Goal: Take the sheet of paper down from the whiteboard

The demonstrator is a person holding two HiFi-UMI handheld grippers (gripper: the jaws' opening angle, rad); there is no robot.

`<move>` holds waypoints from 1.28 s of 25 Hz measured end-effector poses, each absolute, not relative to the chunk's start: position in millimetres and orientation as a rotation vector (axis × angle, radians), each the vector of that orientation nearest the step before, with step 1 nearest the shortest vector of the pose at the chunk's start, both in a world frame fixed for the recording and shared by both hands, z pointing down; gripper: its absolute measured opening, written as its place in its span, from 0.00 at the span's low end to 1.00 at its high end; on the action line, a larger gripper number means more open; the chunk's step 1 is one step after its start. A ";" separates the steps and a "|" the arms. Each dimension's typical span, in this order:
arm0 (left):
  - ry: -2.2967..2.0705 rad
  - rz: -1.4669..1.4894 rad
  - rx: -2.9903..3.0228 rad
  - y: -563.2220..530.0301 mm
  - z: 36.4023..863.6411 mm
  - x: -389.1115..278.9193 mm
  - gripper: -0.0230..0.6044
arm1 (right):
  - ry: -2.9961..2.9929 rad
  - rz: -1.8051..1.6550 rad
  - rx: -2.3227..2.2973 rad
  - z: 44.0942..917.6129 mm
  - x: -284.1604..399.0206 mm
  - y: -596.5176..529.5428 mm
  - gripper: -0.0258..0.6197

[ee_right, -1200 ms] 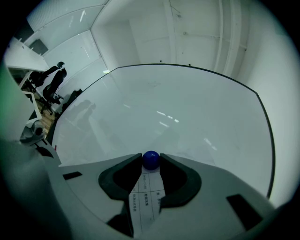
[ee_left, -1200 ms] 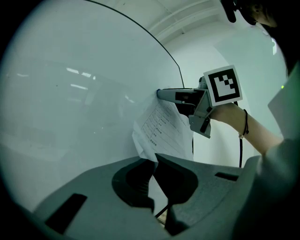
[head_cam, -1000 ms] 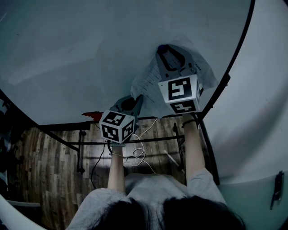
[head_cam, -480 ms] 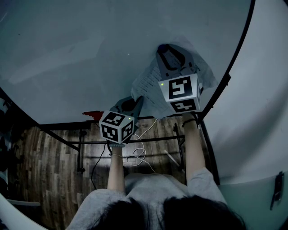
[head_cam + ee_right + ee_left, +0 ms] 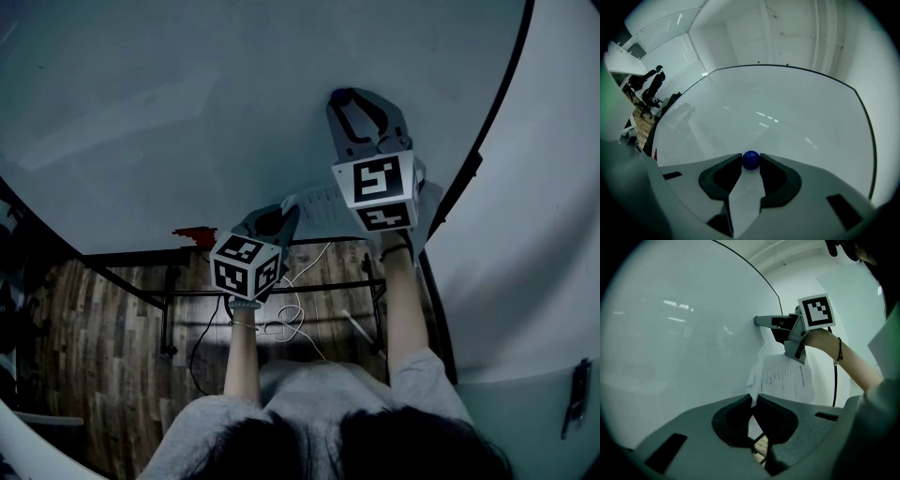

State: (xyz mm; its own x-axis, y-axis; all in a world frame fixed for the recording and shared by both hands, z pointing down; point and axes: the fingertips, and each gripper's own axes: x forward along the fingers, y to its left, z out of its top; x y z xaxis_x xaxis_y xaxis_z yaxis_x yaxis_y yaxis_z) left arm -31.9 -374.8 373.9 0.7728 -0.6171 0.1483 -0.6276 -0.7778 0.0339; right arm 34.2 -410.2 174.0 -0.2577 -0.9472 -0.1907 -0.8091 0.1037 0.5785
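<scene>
The sheet (image 5: 785, 380) has slumped down the whiteboard (image 5: 187, 112). The right hand-held gripper (image 5: 359, 98) clamps the magnet (image 5: 751, 160), the left hand-held gripper (image 5: 753, 401) pinches its corner: nearly off.

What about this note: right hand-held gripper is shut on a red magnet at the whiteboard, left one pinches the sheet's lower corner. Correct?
Not quite: the magnet is blue, not red, as the right gripper view shows. The right hand-held gripper is shut on it at the whiteboard, and the left hand-held gripper pinches the sheet's lower corner.
</scene>
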 end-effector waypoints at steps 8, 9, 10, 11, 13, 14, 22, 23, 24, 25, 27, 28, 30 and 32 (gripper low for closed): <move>-1.021 0.177 2.872 -372.9 372.0 -34.4 0.05 | -2.197 -0.855 1.746 173.4 34.0 -407.6 0.23; -1.023 0.175 2.872 -373.0 371.7 -34.2 0.05 | -2.207 -0.855 1.746 172.9 34.1 -406.4 0.23; -1.025 0.172 2.871 -372.9 371.3 -33.9 0.05 | -2.214 -0.856 1.744 172.5 34.1 -404.8 0.23; -1.028 0.168 2.870 -372.6 370.7 -33.5 0.05 | -2.221 -0.856 1.740 172.5 34.2 -403.0 0.23; -1.037 0.160 2.864 -371.7 369.5 -33.6 0.05 | -2.237 -0.850 1.732 173.6 34.5 -398.6 0.23; -1.044 0.152 2.859 -371.0 368.7 -34.2 0.05 | -2.246 -0.844 1.730 174.6 34.9 -396.1 0.23; -1.152 0.080 2.818 -365.1 357.5 -43.6 0.05 | -2.320 -0.803 1.713 183.7 40.3 -375.9 0.19; -1.162 0.075 2.814 -364.1 357.1 -43.7 0.05 | -2.329 -0.795 1.709 185.7 41.4 -373.5 0.17; -1.170 0.071 2.810 -362.8 356.7 -43.2 0.05 | -2.336 -0.786 1.705 187.9 42.8 -371.2 0.16; -1.177 0.067 2.807 -361.3 356.2 -42.5 0.05 | -2.342 -0.779 1.702 190.2 44.5 -369.1 0.14; -1.193 0.058 2.799 -358.2 355.0 -41.3 0.05 | -2.354 -0.764 1.695 194.5 47.7 -365.1 0.12; -1.200 0.053 2.794 -356.4 354.2 -40.9 0.05 | -2.362 -0.755 1.691 196.6 48.9 -362.7 0.11; -1.210 0.038 2.787 -351.8 351.8 -39.9 0.05 | -2.382 -0.738 1.679 201.0 50.7 -357.4 0.09; -1.220 0.014 2.783 -346.5 348.3 -38.3 0.05 | -2.409 -0.716 1.673 204.7 52.5 -351.9 0.08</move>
